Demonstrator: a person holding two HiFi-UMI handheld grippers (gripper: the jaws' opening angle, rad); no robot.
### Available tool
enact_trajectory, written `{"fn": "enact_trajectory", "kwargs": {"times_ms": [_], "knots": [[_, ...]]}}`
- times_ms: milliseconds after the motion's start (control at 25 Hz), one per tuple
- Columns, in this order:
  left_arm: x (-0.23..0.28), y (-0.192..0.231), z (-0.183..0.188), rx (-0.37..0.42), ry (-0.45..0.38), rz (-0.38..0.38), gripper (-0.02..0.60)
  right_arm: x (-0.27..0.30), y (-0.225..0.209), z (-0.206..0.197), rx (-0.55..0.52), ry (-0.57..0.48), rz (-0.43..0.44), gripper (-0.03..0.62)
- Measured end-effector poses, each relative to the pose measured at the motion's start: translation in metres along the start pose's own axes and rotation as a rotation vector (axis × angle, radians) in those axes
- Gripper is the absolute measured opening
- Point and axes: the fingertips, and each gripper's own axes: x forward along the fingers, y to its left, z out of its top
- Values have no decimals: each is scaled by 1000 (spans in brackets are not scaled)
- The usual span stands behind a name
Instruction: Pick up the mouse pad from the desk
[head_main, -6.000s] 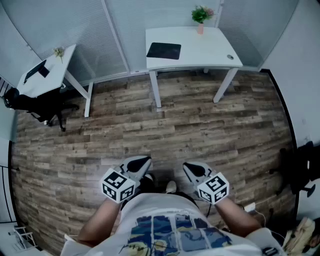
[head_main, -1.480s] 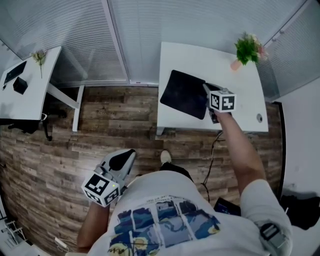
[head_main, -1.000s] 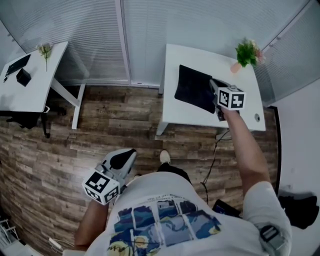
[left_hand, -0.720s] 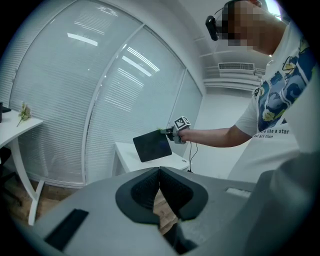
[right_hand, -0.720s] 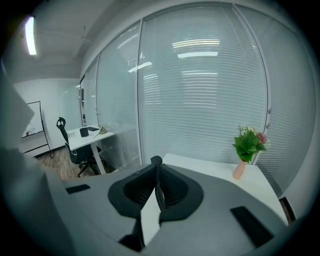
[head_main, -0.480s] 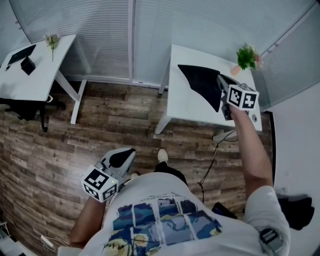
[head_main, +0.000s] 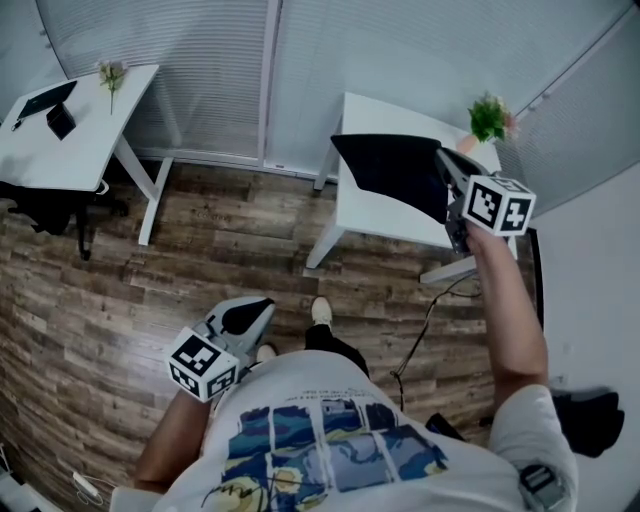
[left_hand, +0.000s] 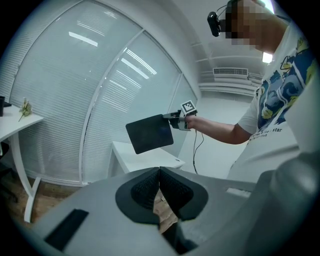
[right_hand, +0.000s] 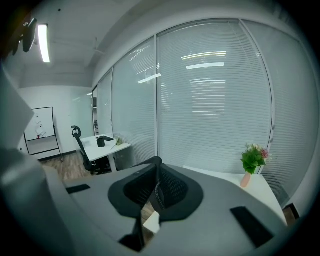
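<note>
The black mouse pad (head_main: 390, 168) hangs in the air above the white desk (head_main: 400, 228), tilted, with my right gripper (head_main: 446, 165) shut on its right edge. In the left gripper view the pad (left_hand: 150, 133) shows as a dark rectangle held out by the right gripper (left_hand: 176, 120) over the desk (left_hand: 145, 159). Between the right gripper (right_hand: 157, 187) jaws the pad (right_hand: 148, 163) appears edge-on. My left gripper (head_main: 250, 315) stays low by the person's left side, jaws shut together (left_hand: 159, 182) with nothing in them.
A small potted plant (head_main: 487, 118) stands at the desk's far right corner. A second white desk (head_main: 70, 130) with dark items and an office chair (head_main: 40, 205) lie at the left. Blinds run along the back wall. A cable (head_main: 425, 320) hangs down to the wood floor.
The right gripper has lifted the mouse pad off the desk and carried it up and to the right. The left gripper stays low and shut.
</note>
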Motion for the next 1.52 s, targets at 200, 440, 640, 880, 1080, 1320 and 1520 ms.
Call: {"fn": "enact_trajectory", "kwargs": {"times_ms": [200, 440, 640, 880, 1080, 1320, 1520], "knots": [[-11, -7, -10, 5, -1, -19, 3, -20, 35, -1, -2, 7, 28, 25], [-27, -12, -21, -1, -2, -33, 3, -44, 80, 3, -23, -11, 70, 25], [-35, -14, -24, 6, -6, -40, 3, -58, 105, 7, -31, -25, 90, 24], [-42, -14, -23, 6, -13, -48, 3, -67, 125, 11, -40, -38, 102, 24], [-47, -20, -25, 18, -18, -48, 3, -80, 134, 10, -45, -44, 103, 23], [-48, -21, -25, 19, -22, -48, 3, -84, 139, 9, -48, -50, 105, 23], [-47, -25, -25, 24, -23, -50, 3, -93, 139, 10, -43, -55, 106, 23]]}}
